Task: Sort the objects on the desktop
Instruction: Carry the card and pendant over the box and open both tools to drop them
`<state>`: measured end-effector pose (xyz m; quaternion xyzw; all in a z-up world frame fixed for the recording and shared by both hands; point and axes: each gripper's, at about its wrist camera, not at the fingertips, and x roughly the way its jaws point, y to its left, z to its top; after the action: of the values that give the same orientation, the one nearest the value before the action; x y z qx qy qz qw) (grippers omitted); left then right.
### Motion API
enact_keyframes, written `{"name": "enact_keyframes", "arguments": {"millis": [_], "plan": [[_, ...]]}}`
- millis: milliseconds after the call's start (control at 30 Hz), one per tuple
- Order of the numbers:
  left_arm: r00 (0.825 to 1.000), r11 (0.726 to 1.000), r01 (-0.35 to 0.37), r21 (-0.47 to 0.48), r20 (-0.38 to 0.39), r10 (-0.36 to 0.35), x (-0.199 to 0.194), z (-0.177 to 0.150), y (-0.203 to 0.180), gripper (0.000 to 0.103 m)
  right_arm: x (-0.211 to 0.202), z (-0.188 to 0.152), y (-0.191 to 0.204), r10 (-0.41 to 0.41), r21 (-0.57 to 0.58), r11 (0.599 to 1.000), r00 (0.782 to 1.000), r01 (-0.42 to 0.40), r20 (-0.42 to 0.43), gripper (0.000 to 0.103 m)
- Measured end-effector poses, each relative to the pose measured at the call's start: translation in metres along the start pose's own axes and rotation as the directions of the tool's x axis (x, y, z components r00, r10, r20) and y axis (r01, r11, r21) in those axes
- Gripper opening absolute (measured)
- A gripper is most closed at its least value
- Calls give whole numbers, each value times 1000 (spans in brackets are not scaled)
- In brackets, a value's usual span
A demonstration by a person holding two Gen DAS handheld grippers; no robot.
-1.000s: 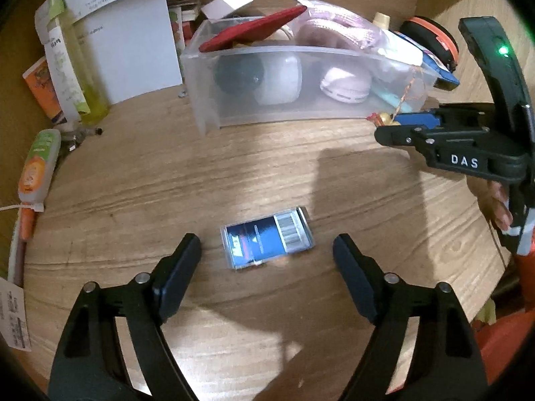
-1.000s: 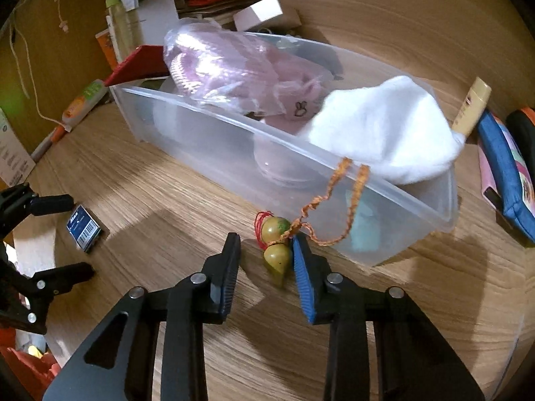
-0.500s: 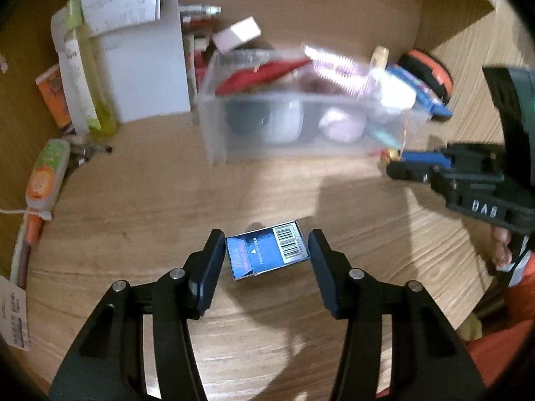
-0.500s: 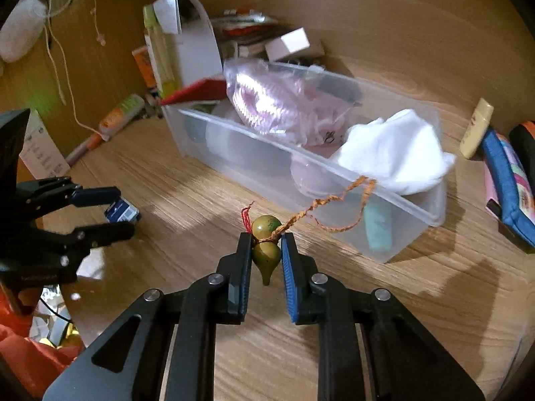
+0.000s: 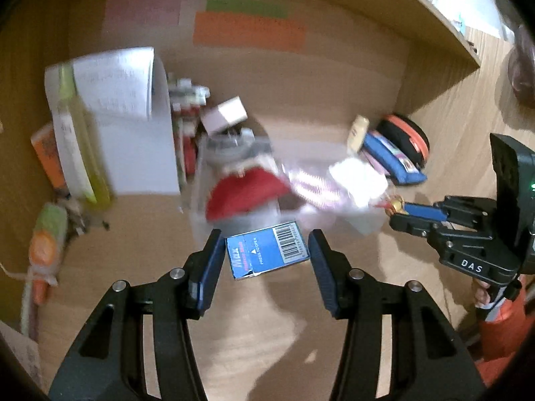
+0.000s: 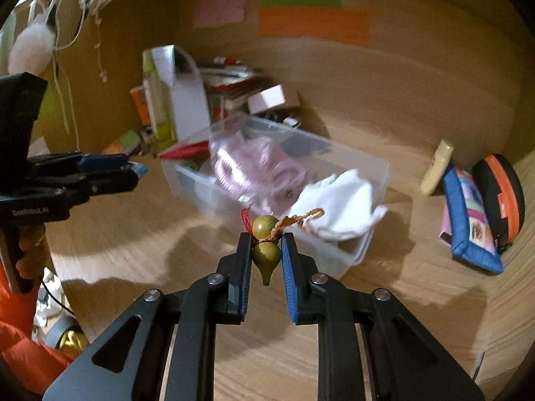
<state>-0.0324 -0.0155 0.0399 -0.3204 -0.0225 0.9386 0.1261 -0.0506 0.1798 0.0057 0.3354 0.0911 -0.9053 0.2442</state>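
This looks like a desk at home, tucked under a wooden shelf (image 5: 434, 23) in the upper right of the frame. Bright paper sticky notes (image 6: 314, 25) in pink, green and orange sit on the wooden back wall at the top. A clear plastic box (image 6: 364, 180) full of soft things stands in the middle. A white paper holder (image 5: 137, 140) stands at left, and a blue zip pouch (image 6: 471, 234) lies at right.

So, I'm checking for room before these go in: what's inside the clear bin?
The bin holds a white cloth, a pink bagged item and a red thing at its end. Whatever lies beneath them is covered.
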Motion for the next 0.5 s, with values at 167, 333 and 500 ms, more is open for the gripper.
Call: {"name": "enact_keyframes", "arguments": {"millis": [167, 333, 500], "plan": [[999, 1000, -28, 12, 30, 27, 4, 21, 7, 51, 3, 15, -12, -10, 19, 1000, 1000, 9, 22, 16], [999, 1000, -17, 3, 37, 17, 18, 35, 11, 51, 10, 30, -22, -15, 38, 999, 999, 14, 38, 16], [1000, 1000, -5, -7, -15, 5, 45, 40, 13, 51, 31, 36, -24, 11, 46, 999, 1000, -11, -4, 16]]}}
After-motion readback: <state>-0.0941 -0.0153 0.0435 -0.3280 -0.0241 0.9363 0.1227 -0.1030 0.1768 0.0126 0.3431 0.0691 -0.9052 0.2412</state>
